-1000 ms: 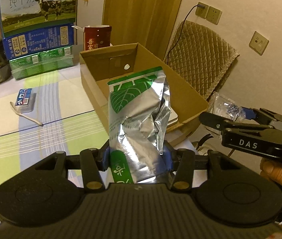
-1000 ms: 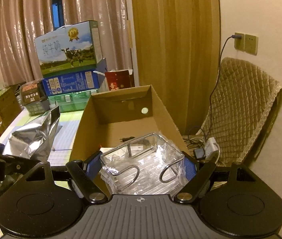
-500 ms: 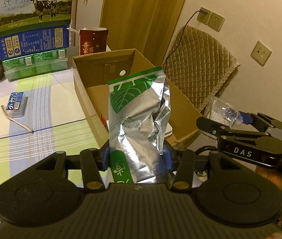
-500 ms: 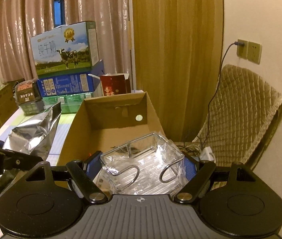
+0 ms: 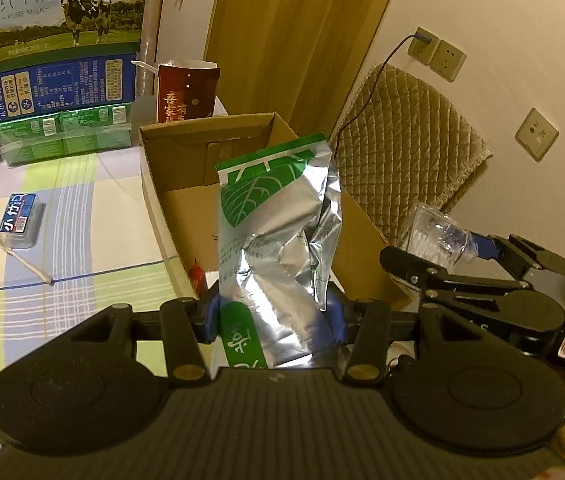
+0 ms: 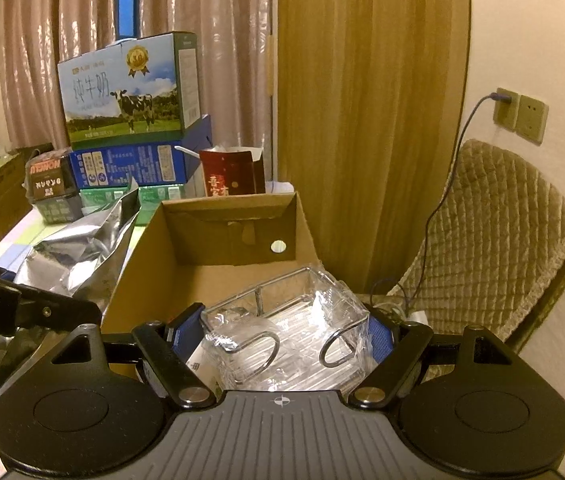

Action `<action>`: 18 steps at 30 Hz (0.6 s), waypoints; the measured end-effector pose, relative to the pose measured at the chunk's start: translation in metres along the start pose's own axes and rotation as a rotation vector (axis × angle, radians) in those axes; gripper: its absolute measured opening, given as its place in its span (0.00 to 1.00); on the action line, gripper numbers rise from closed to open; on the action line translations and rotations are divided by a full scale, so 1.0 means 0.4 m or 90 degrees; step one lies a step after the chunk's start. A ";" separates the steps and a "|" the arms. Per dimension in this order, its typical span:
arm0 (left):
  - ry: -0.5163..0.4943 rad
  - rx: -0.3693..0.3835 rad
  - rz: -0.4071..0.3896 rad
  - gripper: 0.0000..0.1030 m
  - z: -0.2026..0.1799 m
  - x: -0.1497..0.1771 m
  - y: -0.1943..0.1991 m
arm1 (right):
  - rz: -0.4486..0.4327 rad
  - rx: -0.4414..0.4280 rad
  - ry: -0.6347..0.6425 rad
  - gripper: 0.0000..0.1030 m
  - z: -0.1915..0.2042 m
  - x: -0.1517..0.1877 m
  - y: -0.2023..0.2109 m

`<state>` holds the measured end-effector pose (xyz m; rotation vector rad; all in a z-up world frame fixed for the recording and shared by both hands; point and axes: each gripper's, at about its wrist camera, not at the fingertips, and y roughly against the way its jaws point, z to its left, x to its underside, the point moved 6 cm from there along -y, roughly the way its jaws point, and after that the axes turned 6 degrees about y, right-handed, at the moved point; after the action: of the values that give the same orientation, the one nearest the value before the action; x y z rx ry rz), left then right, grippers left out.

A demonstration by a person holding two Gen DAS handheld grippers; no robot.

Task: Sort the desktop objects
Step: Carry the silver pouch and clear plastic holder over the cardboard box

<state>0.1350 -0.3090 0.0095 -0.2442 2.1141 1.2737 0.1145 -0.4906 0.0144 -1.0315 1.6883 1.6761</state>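
**Inspector:** Left wrist view first.

**Onlooker:** Left gripper (image 5: 274,316) clamped on a silver-and-green foil pouch (image 5: 278,232), held upright before the open cardboard box (image 5: 162,200). A small blue packet (image 5: 20,220) lies far left on the striped tablecloth (image 5: 82,240).

**Inspector:** Right wrist view?

**Onlooker:** Right gripper (image 6: 282,332) closed on a plastic-wrapped wire rack (image 6: 286,332), held over the box's near edge. Milk cartons (image 6: 126,92) are stacked behind, at the far left.

Silver-green foil bag (image 5: 278,240), brown box (image 5: 186,208)
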 end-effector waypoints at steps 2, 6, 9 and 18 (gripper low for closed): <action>0.006 0.001 0.001 0.44 0.000 -0.011 -0.011 | 0.001 -0.001 0.002 0.76 -0.005 -0.006 -0.013; 0.018 0.002 0.004 0.44 0.005 -0.028 -0.033 | 0.004 -0.002 0.010 0.76 -0.017 -0.016 -0.037; 0.030 0.001 0.007 0.44 0.014 -0.037 -0.051 | 0.008 -0.006 0.016 0.76 -0.022 -0.021 -0.057; 0.052 -0.001 0.017 0.44 0.034 -0.054 -0.093 | 0.020 -0.015 0.023 0.76 -0.016 -0.028 -0.108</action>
<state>0.1751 -0.3201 -0.0084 -0.2735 2.1922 1.3007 0.1570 -0.4925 -0.0008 -1.0567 1.7195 1.7114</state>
